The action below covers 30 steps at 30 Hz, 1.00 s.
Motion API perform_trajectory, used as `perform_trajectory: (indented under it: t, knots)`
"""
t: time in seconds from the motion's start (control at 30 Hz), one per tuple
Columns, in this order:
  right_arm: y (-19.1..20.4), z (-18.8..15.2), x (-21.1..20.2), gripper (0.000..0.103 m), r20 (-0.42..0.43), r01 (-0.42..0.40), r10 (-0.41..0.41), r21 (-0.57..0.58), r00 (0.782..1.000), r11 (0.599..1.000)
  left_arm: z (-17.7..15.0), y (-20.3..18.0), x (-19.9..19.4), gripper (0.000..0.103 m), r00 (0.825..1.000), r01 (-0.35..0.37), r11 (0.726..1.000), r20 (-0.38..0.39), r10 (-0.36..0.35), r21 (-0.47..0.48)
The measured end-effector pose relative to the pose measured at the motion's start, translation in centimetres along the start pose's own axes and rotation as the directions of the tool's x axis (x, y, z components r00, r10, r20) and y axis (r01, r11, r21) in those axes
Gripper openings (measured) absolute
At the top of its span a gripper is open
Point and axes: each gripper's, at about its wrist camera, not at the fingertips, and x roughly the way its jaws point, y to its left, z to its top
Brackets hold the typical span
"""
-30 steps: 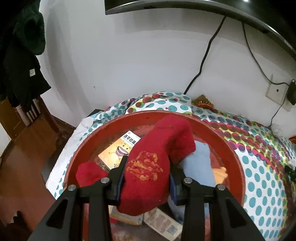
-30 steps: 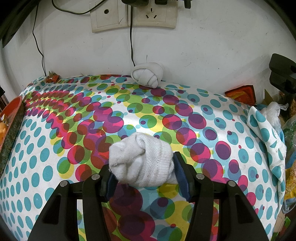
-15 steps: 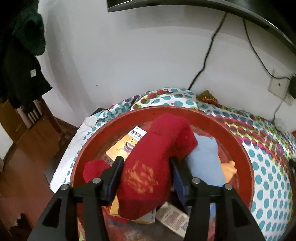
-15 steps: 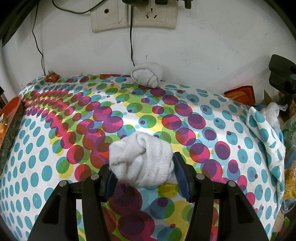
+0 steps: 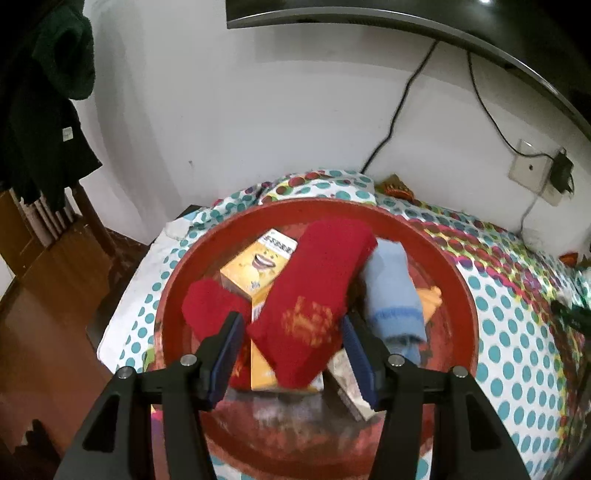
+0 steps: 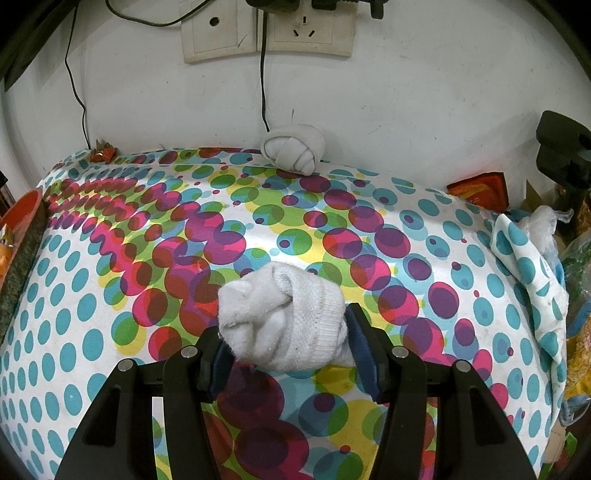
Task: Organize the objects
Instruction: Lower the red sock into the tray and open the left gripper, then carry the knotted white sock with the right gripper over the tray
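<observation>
In the left wrist view my left gripper (image 5: pixel 291 328) is open above a round red tray (image 5: pixel 461 291). A red sock (image 5: pixel 314 299) lies between the spread jaws, resting on a yellow box (image 5: pixel 255 266) in the tray, with a gap at the left pad. A second red sock (image 5: pixel 210 306) and a light blue sock (image 5: pixel 391 295) lie beside it. In the right wrist view my right gripper (image 6: pixel 284 328) is shut on a rolled white sock (image 6: pixel 280 317), held just above the dotted tablecloth (image 6: pixel 110 295).
Another rolled white sock (image 6: pixel 293 147) lies against the wall under the sockets (image 6: pixel 266 29). Snack packets (image 6: pixel 480 188) and clutter crowd the table's right edge. The red tray's rim (image 6: pixel 22 206) shows at the far left. A cable (image 5: pixel 399 107) hangs down the wall behind the tray.
My left gripper's jaws have spread and let go of the red sock, which now rests in the tray; the gripper has risen and pulled back. The right gripper has hardly moved.
</observation>
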Motion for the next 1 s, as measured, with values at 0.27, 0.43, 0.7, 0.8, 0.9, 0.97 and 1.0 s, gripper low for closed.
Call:
perform_trajectory:
  t: [0.27, 0.43, 0.7, 0.8, 0.9, 0.97, 1.0]
  knots:
    - [0.9, 0.1, -0.3, 0.048, 0.013, 0.042, -0.042, -0.041, 0.999, 0.998, -2.1, 0.8, -0.2, 0.056, 1.000, 0.017, 0.998, -0.010, -0.018, -0.055]
    - [1.8, 0.0, -0.6, 0.047, 0.011, 0.089, -0.089, -0.045, 0.996, 0.995, -2.7, 1.4, -0.7, 0.056, 0.999, 0.032, 0.998, 0.003, -0.032, -0.050]
    - [5.1, -0.7, -3.5, 0.047, 0.030, 0.047, -0.045, -0.056, 0.999, 0.997, -2.4, 2.7, -2.4, 0.056, 0.999, 0.027, 0.998, 0.047, -0.024, -0.063]
    - [7.0, -1.0, -4.6, 0.047, 0.037, 0.017, -0.015, -0.069, 0.999, 0.998, -2.4, 2.8, -2.7, 0.056, 0.999, 0.020, 0.998, 0.039, -0.018, -0.062]
    - [9.6, -1.2, -5.7, 0.047, 0.035, -0.018, 0.021, -0.100, 0.999, 0.995, -2.5, 2.8, -3.0, 0.056, 0.999, 0.029, 0.997, 0.025, -0.027, -0.074]
    - [11.4, -1.4, -6.6, 0.047, 0.035, -0.040, 0.045, -0.123, 0.998, 0.992, -2.4, 2.8, -3.2, 0.056, 0.999, 0.036, 0.996, 0.021, -0.035, -0.079]
    - [12.6, -1.4, -7.1, 0.047, 0.034, -0.057, 0.063, -0.139, 0.997, 0.989, -2.4, 2.7, -3.4, 0.056, 0.999, 0.033, 0.996, 0.021, -0.031, -0.078]
